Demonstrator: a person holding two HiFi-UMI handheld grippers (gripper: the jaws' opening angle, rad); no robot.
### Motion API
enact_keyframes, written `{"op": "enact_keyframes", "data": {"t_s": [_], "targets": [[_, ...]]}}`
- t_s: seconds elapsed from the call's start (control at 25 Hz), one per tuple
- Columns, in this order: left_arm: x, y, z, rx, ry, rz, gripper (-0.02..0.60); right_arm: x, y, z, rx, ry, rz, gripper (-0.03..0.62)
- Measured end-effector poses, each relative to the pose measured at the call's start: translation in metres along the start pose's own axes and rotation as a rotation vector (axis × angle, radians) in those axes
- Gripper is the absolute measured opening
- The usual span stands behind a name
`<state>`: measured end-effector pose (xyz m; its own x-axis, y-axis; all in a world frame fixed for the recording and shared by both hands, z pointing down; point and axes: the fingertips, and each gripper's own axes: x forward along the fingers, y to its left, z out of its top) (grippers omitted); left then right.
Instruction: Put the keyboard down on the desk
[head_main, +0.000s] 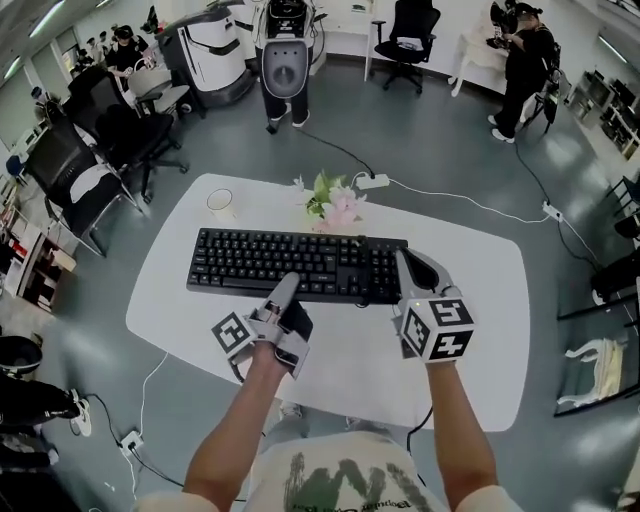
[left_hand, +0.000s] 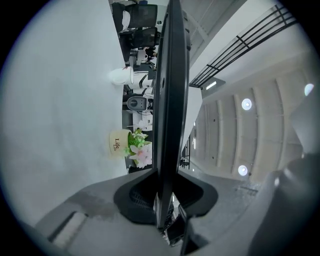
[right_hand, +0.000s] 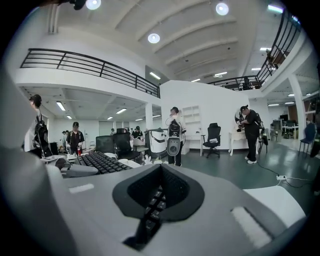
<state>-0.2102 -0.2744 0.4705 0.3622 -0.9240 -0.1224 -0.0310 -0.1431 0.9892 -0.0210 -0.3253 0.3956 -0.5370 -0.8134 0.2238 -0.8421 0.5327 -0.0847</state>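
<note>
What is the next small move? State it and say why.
Probably lower the keyboard level onto the table. Both the left gripper and right gripper clamp its near edge, the left gripper view seems to show a gap beneath it, and it sits clear of the flowers.

Office bits sitting and standing around the work area

In the head view, a white mug (head_main: 220, 203) is sitting at ten o'clock of centre, and a pot of pink and white flowers (head_main: 335, 203) is standing near it at twelve. A white power strip (head_main: 373, 181) is lying just beyond the flowers, its cable (head_main: 470, 203) trailing toward three o'clock. Black office chairs (head_main: 80, 170) are crowding the ten o'clock edge. A grey-faced machine (head_main: 285, 65) is standing at twelve, and a person in black (head_main: 522, 70) is standing at one o'clock.
</note>
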Motion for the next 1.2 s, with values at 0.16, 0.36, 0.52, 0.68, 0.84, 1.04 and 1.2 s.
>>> {"op": "enact_keyframes", "data": {"t_s": [0.16,0.36,0.52,0.68,0.84,1.04,1.2], "targets": [[0.006,0.003,0.018,-0.021,0.059,-0.011,0.089,0.006,0.011,0.001,-0.008,0.001,-0.078,-0.002],[0.011,0.011,0.026,-0.053,0.134,-0.005,0.089,0.004,0.023,0.000,0.001,0.001,-0.161,-0.001],[0.011,0.009,0.031,-0.069,0.174,-0.011,0.089,0.002,0.032,0.001,0.015,0.000,-0.204,0.000],[0.009,0.012,0.033,-0.083,0.193,-0.014,0.089,0.001,0.038,0.001,0.018,-0.002,-0.230,-0.001],[0.009,0.021,0.027,-0.090,0.209,-0.005,0.089,-0.003,0.039,-0.003,0.018,0.001,-0.243,0.000],[0.006,0.030,0.015,-0.104,0.225,0.019,0.089,-0.008,0.042,-0.008,0.024,0.013,-0.245,0.000],[0.007,0.042,0.004,-0.111,0.232,0.047,0.089,-0.010,0.039,-0.015,0.029,0.023,-0.239,0.000]]}}
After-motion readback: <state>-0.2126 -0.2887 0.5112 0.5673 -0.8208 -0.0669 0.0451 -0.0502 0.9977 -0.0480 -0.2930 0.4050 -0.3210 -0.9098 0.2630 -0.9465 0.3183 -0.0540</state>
